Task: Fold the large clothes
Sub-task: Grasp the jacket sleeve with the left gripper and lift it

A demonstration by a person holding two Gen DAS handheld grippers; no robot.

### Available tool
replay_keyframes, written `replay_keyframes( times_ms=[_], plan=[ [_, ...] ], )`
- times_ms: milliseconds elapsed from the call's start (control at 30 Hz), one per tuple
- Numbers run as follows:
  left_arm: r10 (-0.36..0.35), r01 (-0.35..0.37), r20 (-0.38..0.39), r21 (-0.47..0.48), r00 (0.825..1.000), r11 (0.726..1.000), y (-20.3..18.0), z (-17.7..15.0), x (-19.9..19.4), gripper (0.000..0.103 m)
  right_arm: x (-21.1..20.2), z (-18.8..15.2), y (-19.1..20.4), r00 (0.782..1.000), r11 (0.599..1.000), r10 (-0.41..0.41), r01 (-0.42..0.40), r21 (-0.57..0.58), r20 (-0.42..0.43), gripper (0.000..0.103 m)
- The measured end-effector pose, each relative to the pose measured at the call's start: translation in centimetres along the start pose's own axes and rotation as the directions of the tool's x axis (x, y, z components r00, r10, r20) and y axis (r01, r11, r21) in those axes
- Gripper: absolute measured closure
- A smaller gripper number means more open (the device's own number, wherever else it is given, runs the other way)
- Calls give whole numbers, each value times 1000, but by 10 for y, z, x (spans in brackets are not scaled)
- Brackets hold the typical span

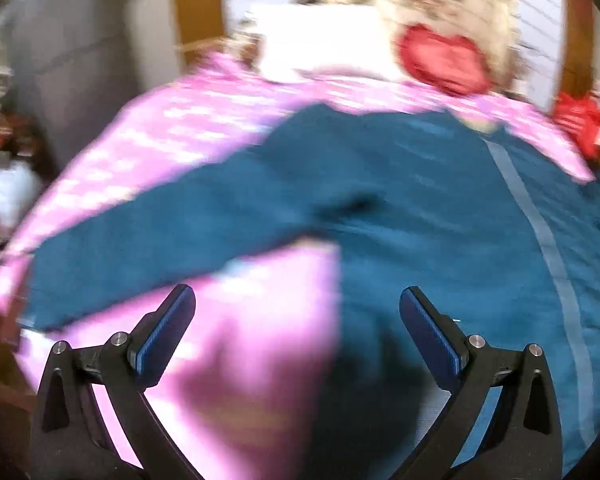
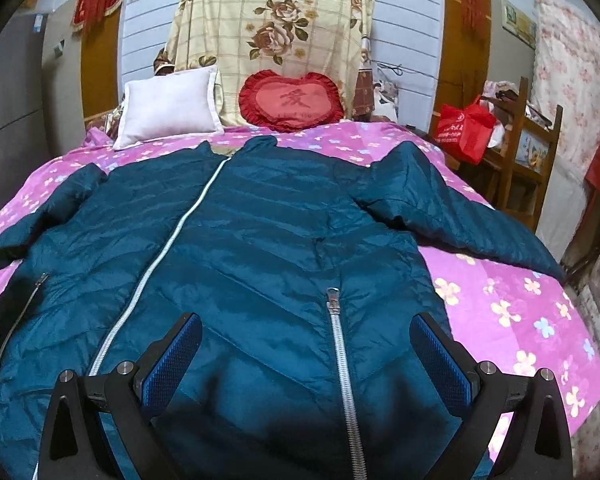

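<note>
Right wrist view: teal quilted puffer jacket [image 2: 260,216], front up, spread flat across a pink bedspread with pale flower print [image 2: 508,312]; collar toward the headboard, hem nearest the camera. Both sleeves lie out to the sides, so nothing appears folded yet. Long silver main zipper [image 2: 168,236] runs closed up the front; a shorter silver pocket zipper [image 2: 342,360] lies directly between the fingers. Right gripper [image 2: 306,360]: blue-padded fingers [image 2: 440,356] spread wide, pinching nothing, hovering low over the lower front panel, probably placed to reach the hem or side edge.

Left wrist view, heavily blurred: left gripper [image 1: 298,336], fingers likewise spread and empty, poised above the edge where the jacket body meets bare bedspread, with one sleeve [image 1: 160,232] stretching away to the left. Likely positioned there to take that sleeve or side first.

Background items: white square pillow [image 2: 168,108], red heart-shaped ruffled cushion [image 2: 292,100], cream rose-print cloth [image 2: 268,20] draped at the headboard, red shopping bag [image 2: 466,130] on a wooden chair [image 2: 536,152] beside the bed.
</note>
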State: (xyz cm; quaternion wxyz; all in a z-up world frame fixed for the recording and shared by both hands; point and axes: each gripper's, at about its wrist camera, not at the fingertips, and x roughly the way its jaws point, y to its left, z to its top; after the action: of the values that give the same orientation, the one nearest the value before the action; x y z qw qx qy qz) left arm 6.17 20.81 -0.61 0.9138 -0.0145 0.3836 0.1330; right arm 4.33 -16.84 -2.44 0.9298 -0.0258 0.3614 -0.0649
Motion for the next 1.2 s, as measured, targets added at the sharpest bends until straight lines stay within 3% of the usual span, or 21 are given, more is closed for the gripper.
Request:
replay_keyframes(
  times_ms=[67,133,233,333,400,467,500,533,600,633,800,933,1000,1100,1200],
  plan=[
    [135,-135,-14,-31,991,990,50,2,8,0,-1,0,5,1000,1000,-5,5,-25,4,0],
    [254,-257,-41,-83,966,963,106,1,16,0,-3,0,8,1000,999,-9,10,-42,10,0],
    [354,-363,-86,-144,931,920,163,0,28,0,-3,0,8,1000,999,-7,8,-43,9,0],
    [408,-437,-209,-114,889,892,193,-4,60,1,-1,0,7,1000,999,-9,9,-38,1,0],
    [387,-426,-287,-86,876,901,197,-10,81,4,0,0,7,1000,999,-12,12,-33,-4,0],
    [387,-412,-252,-53,887,909,185,-8,89,11,0,-1,7,1000,999,-15,15,-34,-8,0],
    [382,-400,-245,-28,891,916,177,-7,91,32,1,-1,7,1000,999,-18,17,-38,-10,0],
    [369,-379,-233,2,900,926,166,-3,94,63,1,-2,7,1000,999,-20,19,-41,-12,0],
    [366,-363,-235,59,900,930,149,1,100,93,3,-3,7,1000,999,-24,23,-46,-19,0],
    [381,-369,-221,96,898,924,135,3,101,96,3,-3,6,999,999,-25,24,-47,-22,0],
    [353,-344,-44,144,935,928,85,18,66,96,1,-3,2,1000,999,-26,25,-33,-17,0],
    [192,-191,-3,91,981,977,55,36,42,96,-2,-3,-2,1000,999,-25,25,-28,-12,0],
    [107,-107,12,54,994,993,42,44,33,97,-3,-3,-5,1000,999,-27,26,-24,-11,0],
    [-4,2,56,43,998,999,15,59,16,97,-5,-4,-8,999,999,-34,34,-17,-9,0],
    [-104,96,119,75,987,993,-21,78,-11,97,-6,-4,-13,999,999,-44,44,-9,-12,0]
  ],
)
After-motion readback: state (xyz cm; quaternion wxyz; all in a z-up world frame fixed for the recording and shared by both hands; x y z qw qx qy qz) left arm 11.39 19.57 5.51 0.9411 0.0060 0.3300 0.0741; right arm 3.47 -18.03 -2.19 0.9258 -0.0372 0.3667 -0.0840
